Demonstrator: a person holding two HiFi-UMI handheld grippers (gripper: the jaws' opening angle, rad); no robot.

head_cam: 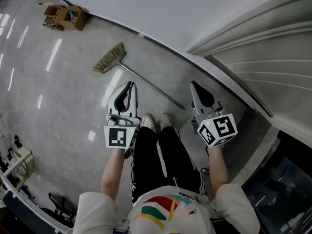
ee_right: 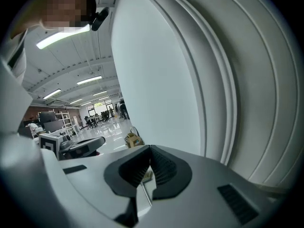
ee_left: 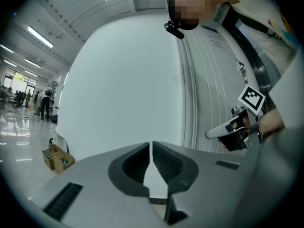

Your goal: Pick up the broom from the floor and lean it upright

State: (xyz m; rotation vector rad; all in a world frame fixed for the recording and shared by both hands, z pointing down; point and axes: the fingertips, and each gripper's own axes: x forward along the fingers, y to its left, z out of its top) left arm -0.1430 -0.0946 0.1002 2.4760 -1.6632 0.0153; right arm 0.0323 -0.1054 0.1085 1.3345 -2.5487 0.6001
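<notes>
Grippers, left (head_cam: pixel 128 87) and right (head_cam: pixel 195 87): both are hanging with jaws pressed together, holding nothing and touching nothing. Broom (head_cam: pixel 146 82): is lying flat on the floor (head_cam: pixel 63 106), below and ahead of both tips, its brush end lying beyond the left gripper. Task is not yet starting; grasping, lifting and leaning upright are all remaining.

I hold my left gripper (head_cam: pixel 129 85) and my right gripper (head_cam: pixel 193 85) out in front of me, side by side and apart, both pointing away from my body. On each, the jaws stand together with tips meeting and nothing clamped between them. My left forearm (head_cam: pixel 113 172) and right forearm (head_cam: pixel 218 167) reach forward, one on either side of my legs (head_cam: pixel 161 155).
</notes>
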